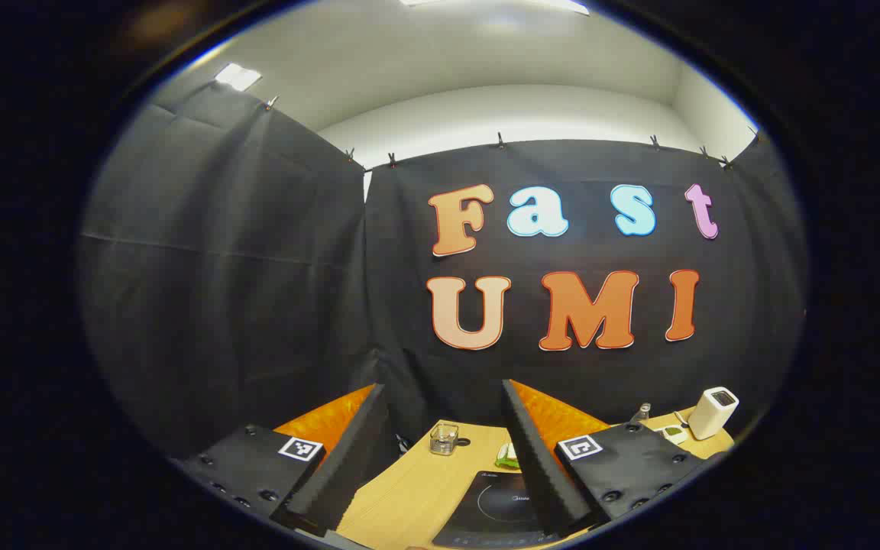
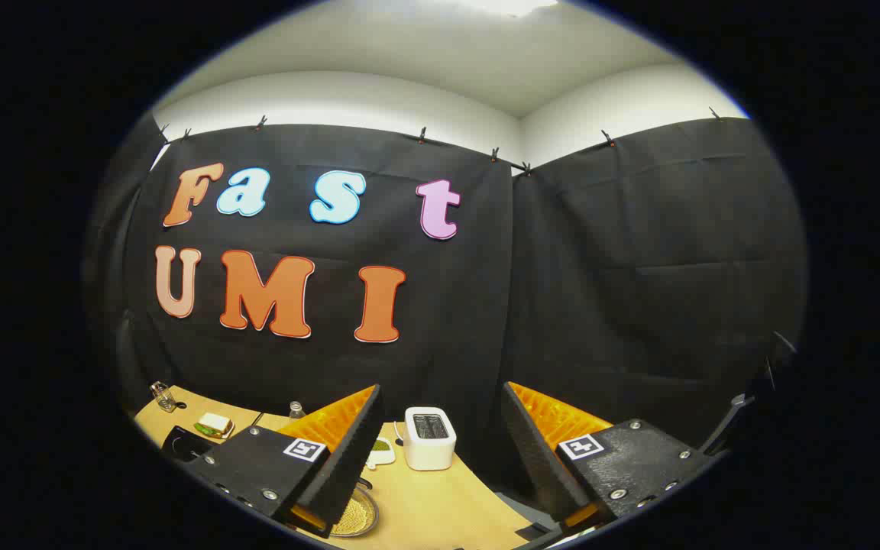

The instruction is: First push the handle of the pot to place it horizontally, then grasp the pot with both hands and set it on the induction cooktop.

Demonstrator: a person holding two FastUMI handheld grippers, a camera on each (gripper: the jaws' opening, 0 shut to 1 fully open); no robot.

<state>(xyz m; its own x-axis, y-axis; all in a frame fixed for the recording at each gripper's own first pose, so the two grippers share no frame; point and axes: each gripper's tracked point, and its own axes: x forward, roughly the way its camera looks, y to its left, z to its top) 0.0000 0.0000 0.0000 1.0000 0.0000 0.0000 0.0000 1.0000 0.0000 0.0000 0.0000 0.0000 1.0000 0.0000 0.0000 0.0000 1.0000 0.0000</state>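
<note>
In the left gripper view, the black induction cooktop (image 1: 497, 500) lies on the wooden table just beyond my left gripper (image 1: 444, 389), which is open and holds nothing. In the right gripper view, a round metal pot (image 2: 357, 516) sits low on the table, half hidden behind one of my fingers (image 2: 348, 451), and a dark curved piece at its far rim looks like its handle. My right gripper (image 2: 442, 389) hangs above the table, open and empty. The cooktop's corner (image 2: 179, 443) lies far to the left.
A white toaster (image 2: 428, 437) (image 1: 712, 412) stands by the back wall, with a small bottle (image 2: 296, 410) and a white dish (image 2: 380, 452) near it. A glass jar (image 1: 444, 438) and a green-filled sandwich (image 2: 213, 425) lie behind the cooktop.
</note>
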